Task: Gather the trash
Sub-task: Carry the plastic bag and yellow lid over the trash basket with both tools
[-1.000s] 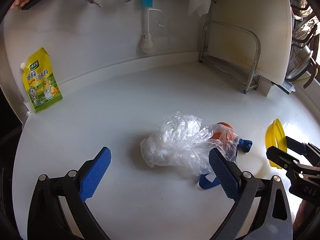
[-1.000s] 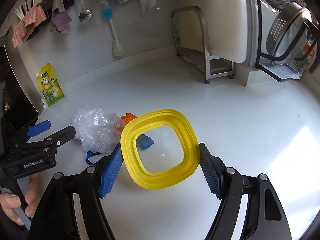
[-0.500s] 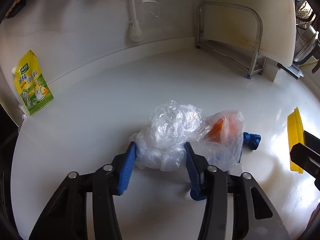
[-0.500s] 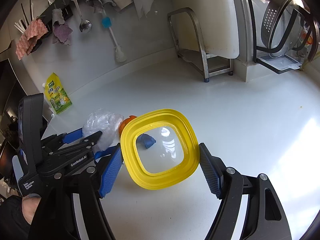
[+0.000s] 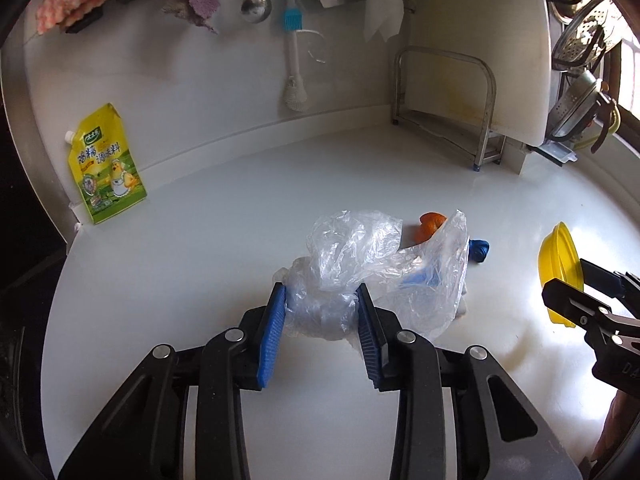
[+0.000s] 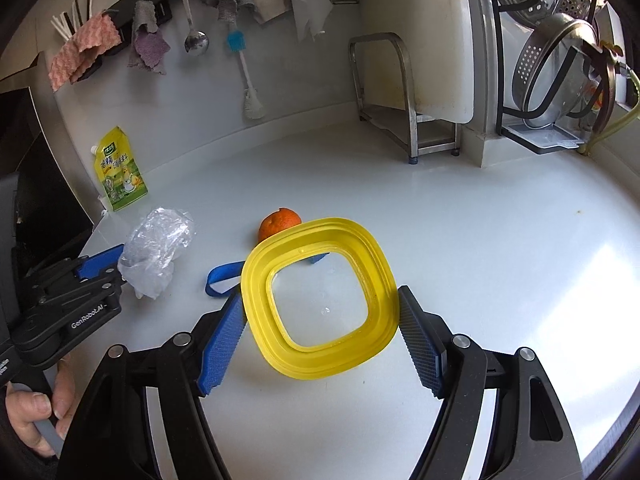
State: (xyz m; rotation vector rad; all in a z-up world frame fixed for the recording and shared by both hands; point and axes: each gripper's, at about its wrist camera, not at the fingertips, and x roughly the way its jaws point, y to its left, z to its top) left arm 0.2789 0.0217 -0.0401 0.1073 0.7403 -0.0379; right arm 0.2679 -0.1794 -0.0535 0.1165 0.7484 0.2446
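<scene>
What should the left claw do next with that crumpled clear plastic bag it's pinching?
Probably carry it over and drop it into the yellow square plastic container held by the right gripper: the left gripper is already shut on the crumpled clear plastic bag.

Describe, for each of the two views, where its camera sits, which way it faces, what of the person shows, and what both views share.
Left wrist: rides the left tool, facing the back wall; its fingers clamp the clear plastic bag; the right tool shows at the right edge.
Right wrist: rides the right tool, clamping the yellow lid; the left tool and the person's hand show at left.
Shared: the bag, orange peel, yellow pouch, white counter.
</scene>
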